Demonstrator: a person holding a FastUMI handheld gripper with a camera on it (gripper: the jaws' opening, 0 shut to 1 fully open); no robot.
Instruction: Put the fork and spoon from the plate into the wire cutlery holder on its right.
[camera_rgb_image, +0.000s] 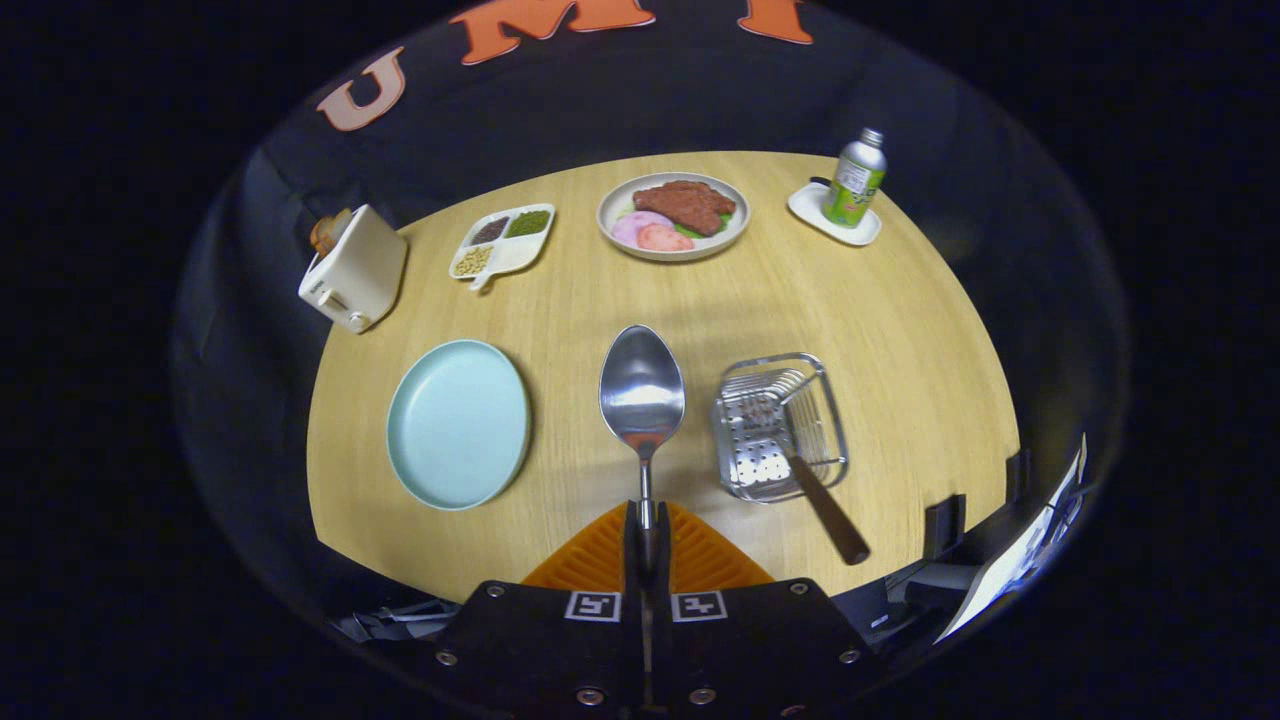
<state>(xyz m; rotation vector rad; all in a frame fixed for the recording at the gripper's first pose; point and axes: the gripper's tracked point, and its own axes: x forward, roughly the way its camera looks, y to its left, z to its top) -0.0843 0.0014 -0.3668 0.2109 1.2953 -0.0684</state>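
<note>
Your gripper (646, 545) has its jaws clamped together on the spoon (642, 392) handle, both orange fingers (600, 555) pressing it. The bowl of the spoon points ahead, above the table (800, 300), between the plate (458, 423) and the holder (780, 425). The plate lies bare to the left of the fingers. The holder stands to their right with the fork (828, 508) already in it, its brown handle leaning out toward you over the rim
</note>
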